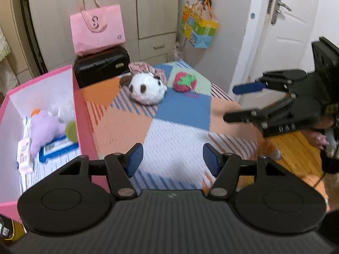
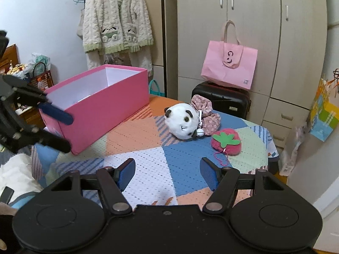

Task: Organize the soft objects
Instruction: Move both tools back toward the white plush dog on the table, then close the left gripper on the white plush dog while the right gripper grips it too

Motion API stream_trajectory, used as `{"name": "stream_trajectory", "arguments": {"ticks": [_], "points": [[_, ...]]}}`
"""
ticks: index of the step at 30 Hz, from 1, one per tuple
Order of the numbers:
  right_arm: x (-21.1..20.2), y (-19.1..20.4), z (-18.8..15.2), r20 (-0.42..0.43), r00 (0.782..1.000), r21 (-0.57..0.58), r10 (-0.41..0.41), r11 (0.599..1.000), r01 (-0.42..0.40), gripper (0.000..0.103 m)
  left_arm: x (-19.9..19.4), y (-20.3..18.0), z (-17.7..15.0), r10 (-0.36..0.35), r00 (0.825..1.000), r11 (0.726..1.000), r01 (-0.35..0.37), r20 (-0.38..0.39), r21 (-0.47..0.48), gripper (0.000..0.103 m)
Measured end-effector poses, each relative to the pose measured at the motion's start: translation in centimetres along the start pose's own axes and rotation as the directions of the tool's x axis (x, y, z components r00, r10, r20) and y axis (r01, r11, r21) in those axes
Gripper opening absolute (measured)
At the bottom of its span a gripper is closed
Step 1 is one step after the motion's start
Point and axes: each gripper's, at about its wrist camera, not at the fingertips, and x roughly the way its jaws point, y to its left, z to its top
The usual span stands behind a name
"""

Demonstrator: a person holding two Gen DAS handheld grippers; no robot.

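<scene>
- The pink box (image 1: 81,114) stands open on the left part of the table (image 1: 175,135), resting on the patchwork cloth (image 2: 148,148)
- Inside the box lie a purple plush toy (image 1: 45,130), a pale fluffy toy (image 1: 63,111) behind it, a green round thing (image 1: 71,130) by the right wall, a blue-edged packet (image 1: 59,150) and a small white carton (image 1: 25,156) near the front
- From the right wrist view only the box's white inner walls show; its contents are hidden
- The panda plush (image 2: 183,123) lies on the cloth, well apart from the box, with a flowered fabric piece (image 2: 204,110) touching its back
- The strawberry plush (image 2: 226,141) sits just beside the panda, its pink cord trailing on the cloth
- The left gripper (image 1: 172,158) hovers over the near part of the table, jaws spread wide and holding nothing
- The right gripper (image 2: 167,172) is likewise released and empty, pointing toward the panda
- A pink bag (image 2: 229,67) rests on a black suitcase (image 2: 221,100) behind the table
</scene>
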Motion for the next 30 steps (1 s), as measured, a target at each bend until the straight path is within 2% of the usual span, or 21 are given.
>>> {"name": "stream_trajectory", "arguments": {"ticks": [5, 10, 16, 19, 22, 26, 30], "points": [[2.6, -0.5, -0.4, 0.000, 1.000, -0.031, 0.018, 0.999, -0.018, 0.073, 3.1, 0.5, 1.5, -0.013, 1.000, 0.998, 0.013, 0.008, -0.057, 0.062], [5.4, -0.2, -0.6, 0.018, 1.000, -0.069, -0.015, 0.997, 0.016, 0.074, 6.0, 1.5, 1.8, -0.028, 0.999, 0.991, 0.031, 0.028, -0.132, 0.063], [7.8, 0.0, -0.7, 0.046, 0.999, -0.128, 0.002, 0.992, 0.004, 0.077, 8.2, 2.9, 2.1, -0.029, 0.997, 0.975, 0.044, 0.072, -0.218, 0.069], [9.0, -0.8, -0.3, 0.070, 0.996, -0.094, 0.049, 0.995, -0.042, 0.077, 9.2, 3.5, 2.8, -0.007, 0.996, 0.967, 0.028, 0.084, -0.254, 0.069], [10.1, -1.7, 0.3, 0.105, 0.993, -0.054, 0.056, 0.997, -0.051, 0.077, 10.2, 3.9, 3.5, 0.018, 0.993, 0.963, 0.013, 0.113, -0.270, 0.069], [11.9, -2.6, 1.2, 0.118, 0.991, -0.066, 0.057, 0.997, -0.050, 0.078, 12.0, 4.6, 4.6, 0.019, 0.990, 0.949, 0.026, 0.141, -0.315, 0.069], [13.5, -2.9, 2.1, 0.146, 0.987, -0.103, 0.063, 0.994, -0.048, 0.077, 13.6, 5.2, 5.8, 0.052, 0.985, 0.936, 0.009, 0.163, -0.352, 0.070]]}}
